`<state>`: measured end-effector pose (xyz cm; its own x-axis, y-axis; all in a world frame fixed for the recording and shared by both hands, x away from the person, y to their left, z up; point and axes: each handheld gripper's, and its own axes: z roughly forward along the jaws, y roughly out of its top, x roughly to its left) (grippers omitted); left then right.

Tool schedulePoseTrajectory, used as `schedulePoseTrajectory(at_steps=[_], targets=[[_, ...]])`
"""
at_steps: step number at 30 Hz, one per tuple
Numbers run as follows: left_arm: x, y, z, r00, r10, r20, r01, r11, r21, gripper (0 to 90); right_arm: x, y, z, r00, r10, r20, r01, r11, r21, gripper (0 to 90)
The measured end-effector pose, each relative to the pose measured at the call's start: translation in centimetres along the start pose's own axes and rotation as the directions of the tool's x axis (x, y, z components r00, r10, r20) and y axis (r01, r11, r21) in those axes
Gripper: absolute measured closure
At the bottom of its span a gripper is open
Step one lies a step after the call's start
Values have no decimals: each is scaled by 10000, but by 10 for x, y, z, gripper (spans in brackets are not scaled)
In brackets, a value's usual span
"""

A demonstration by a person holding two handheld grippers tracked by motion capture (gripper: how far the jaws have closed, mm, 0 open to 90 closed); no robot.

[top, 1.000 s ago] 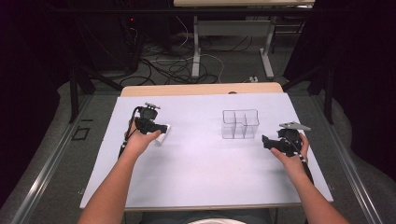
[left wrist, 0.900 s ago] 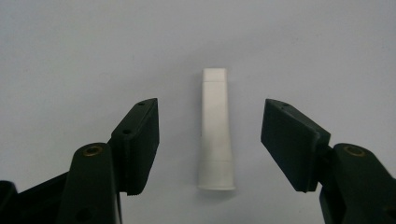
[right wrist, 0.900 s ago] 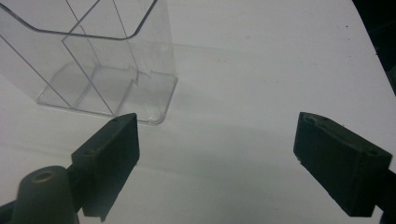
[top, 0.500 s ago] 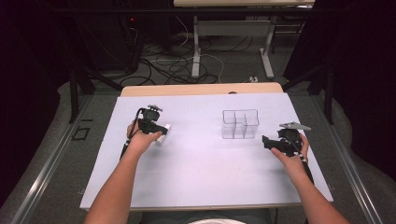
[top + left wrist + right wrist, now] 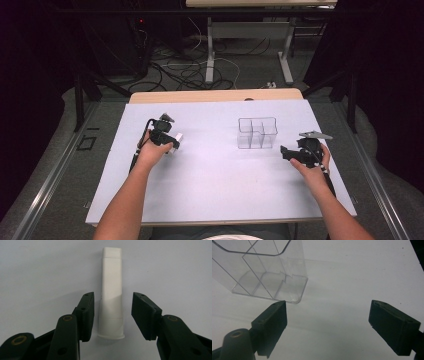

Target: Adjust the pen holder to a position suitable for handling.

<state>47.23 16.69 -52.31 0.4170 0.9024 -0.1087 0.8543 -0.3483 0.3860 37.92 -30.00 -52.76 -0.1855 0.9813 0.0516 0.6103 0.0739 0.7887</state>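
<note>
The left gripper (image 5: 112, 315) has a white tube (image 5: 111, 292) lying flat on the table (image 5: 210, 190) between its jaws; they have just been closing, but gaps show on both sides. The right gripper (image 5: 328, 327) stays wide apart, holding nothing, near a clear plastic organizer (image 5: 265, 272) on the right.

Bright table, dark surroundings, soft shadows

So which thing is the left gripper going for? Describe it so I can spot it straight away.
Start at the white table sheet and go to its left half, away from the clear divided container on the right. There, lying flat between the jaws of the left gripper, which have just been closing without pressing it, is a white tube. It is opaque, slim, with a squarish cap, the only white object.
</note>
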Motion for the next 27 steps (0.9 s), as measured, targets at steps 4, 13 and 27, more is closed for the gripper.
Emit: schedulePoseTrajectory(at_steps=[4, 13, 27], targets=[[0, -1, 2, 10000, -16, 61, 16, 10000, 56, 588, 0, 0, 0, 10000, 37, -11, -37, 10000, 44, 148], [-3, 0, 4, 9999, 15, -146, -13, 10000, 88, 623, 0, -1, 2, 10000, 29, -53, -28, 9999, 110, 149], [-5, -4, 6, 9989, 362, -283, -343, 9973, 653, 645, 0, -1, 2, 9999, 56, -114, -53, 9998, 215, 149]])
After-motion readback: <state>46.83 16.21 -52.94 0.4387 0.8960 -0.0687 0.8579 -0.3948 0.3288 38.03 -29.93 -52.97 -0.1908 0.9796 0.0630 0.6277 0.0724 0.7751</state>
